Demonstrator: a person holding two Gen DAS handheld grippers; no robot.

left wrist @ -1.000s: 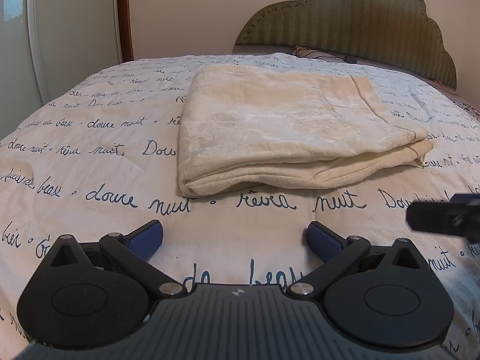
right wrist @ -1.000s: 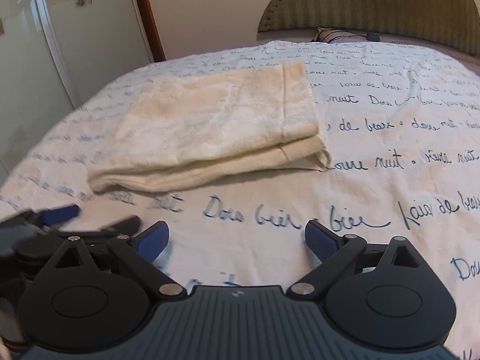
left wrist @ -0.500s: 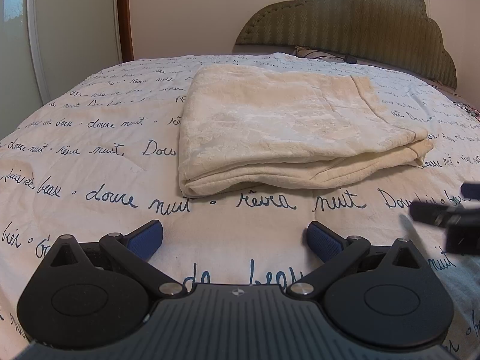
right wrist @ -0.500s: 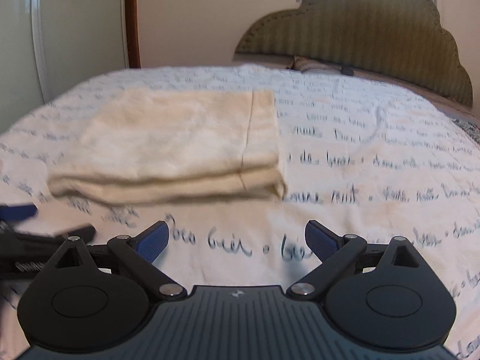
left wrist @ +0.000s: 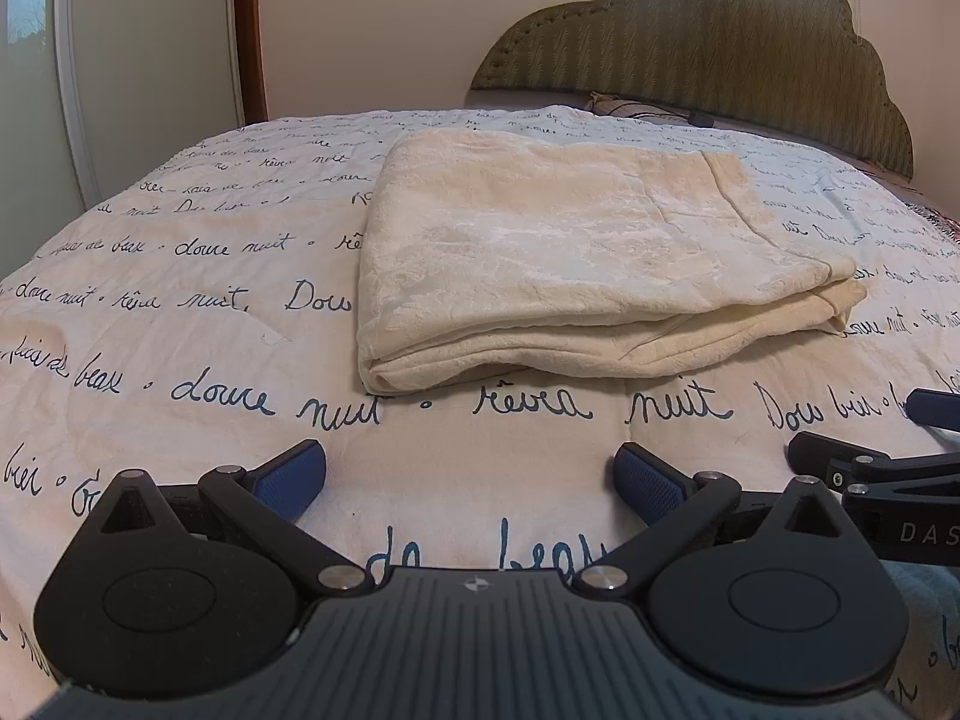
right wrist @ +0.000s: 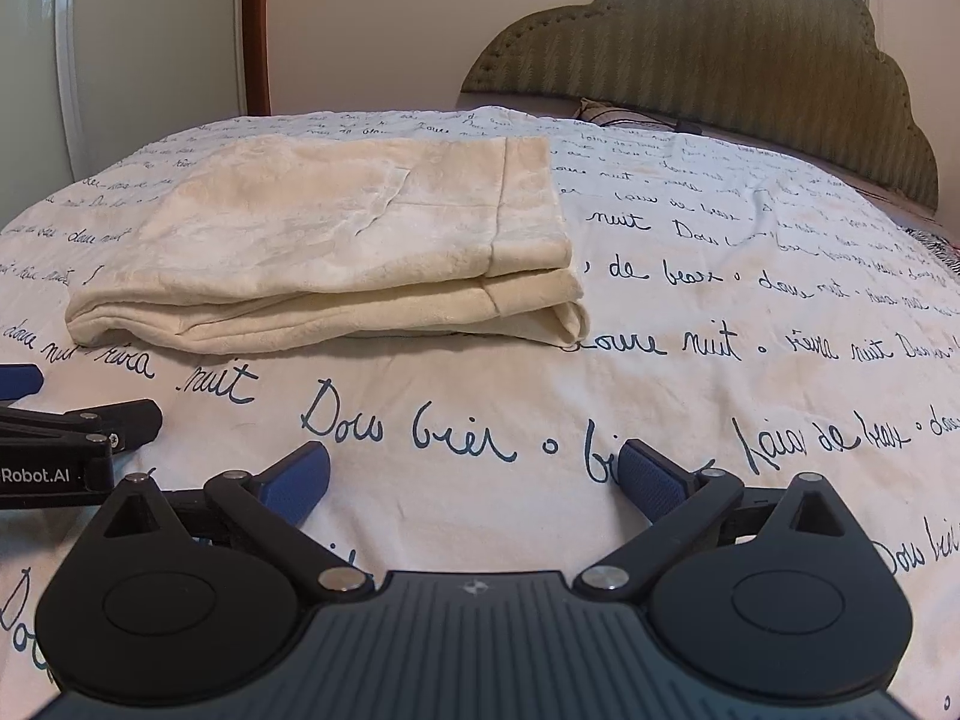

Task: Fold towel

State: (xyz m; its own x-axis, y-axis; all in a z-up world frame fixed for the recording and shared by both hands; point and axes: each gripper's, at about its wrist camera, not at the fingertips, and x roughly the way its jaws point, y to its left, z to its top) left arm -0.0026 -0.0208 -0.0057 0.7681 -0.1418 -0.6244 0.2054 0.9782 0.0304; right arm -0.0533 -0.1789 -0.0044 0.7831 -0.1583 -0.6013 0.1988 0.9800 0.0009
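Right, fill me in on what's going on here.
A person is working with two handheld grippers over a bed. The cream towel lies folded in layers on the script-printed bedspread. Neither gripper touches it: the left gripper and the right gripper are both open and empty, held side by side short of the towel's near edge. The headboard stands behind.

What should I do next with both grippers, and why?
Probably ease both grippers forward to the towel's near edge. Left gripper and right gripper are open, empty and short of it over the bedspread. The towel lies folded in layers, perhaps needing one more fold.
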